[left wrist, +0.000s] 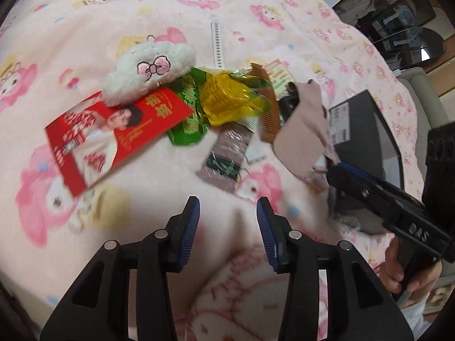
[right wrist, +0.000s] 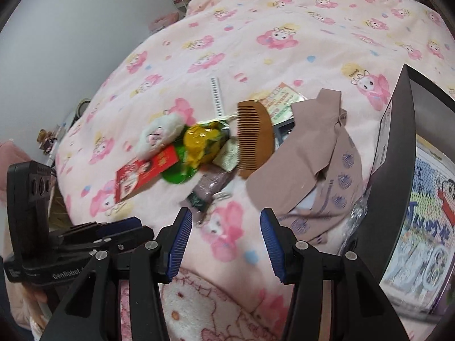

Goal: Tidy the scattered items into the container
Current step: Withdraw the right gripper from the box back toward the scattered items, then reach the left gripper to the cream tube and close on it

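On the bed (right wrist: 284, 28), the clutter lies in 1 loose heap, handy for both claws: from the left, a red card (left wrist: 113, 136) under a plush (left wrist: 148, 71), a yellow packet (left wrist: 227, 99), a comb (right wrist: 254, 136) and socks (right wrist: 310, 147), which touch the black box (right wrist: 395, 156) on the right, seemingly the container. The left claw (left wrist: 227, 221) and right claw (right wrist: 226, 236) both stand released and empty, short of the heap.

Two wrist fisheyes, both angled steeply down over a pink blanket (left wrist: 85, 28)

The left wrist view looks from close above the scattered pile; the right wrist view looks from slightly farther back and to the right. Both share the red card (left wrist: 113, 133) (right wrist: 142, 173), brown comb (right wrist: 254, 139) and black container (left wrist: 366, 130) (right wrist: 395, 153).
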A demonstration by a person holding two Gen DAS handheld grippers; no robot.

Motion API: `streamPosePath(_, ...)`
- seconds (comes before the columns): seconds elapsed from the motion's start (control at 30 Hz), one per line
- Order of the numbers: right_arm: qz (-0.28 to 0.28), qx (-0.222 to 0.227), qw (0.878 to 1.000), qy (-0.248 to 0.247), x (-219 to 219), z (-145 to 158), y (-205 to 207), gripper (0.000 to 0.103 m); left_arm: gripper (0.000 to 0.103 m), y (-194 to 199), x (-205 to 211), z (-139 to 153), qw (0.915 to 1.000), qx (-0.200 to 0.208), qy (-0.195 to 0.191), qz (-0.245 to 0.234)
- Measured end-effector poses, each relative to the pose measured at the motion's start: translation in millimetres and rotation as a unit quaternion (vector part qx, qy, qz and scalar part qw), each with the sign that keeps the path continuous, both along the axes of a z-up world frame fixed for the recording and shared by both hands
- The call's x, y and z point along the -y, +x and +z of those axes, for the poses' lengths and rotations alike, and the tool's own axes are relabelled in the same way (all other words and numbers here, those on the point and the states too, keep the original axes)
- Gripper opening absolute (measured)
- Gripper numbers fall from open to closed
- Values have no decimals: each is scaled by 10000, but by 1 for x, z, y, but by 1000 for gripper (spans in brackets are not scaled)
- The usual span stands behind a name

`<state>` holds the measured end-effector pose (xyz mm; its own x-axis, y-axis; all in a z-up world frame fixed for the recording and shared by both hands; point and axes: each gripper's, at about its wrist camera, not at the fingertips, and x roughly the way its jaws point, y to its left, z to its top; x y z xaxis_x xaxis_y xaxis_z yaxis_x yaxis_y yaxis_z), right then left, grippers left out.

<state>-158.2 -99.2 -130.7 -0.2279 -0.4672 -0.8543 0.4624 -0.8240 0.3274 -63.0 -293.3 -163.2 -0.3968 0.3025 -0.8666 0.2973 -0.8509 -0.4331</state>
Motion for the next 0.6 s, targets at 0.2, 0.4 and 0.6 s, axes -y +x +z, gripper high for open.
streamPosePath(0.2, -106, 187, 9998, 28, -2, -15, -18, 47, 43, -45, -7, -25, 9978, 377, -120, -536)
streamPosePath(0.4, -93, 273, 9996, 34, 0, -23, -24, 47, 53, -71, -24, -56, 9905, 801, -608, -937)
streamPosePath(0.6, -6, 388, 9992, 59, 3, -29, -22, 47, 47, -57, -19, -53, 9925, 536, -580, -938)
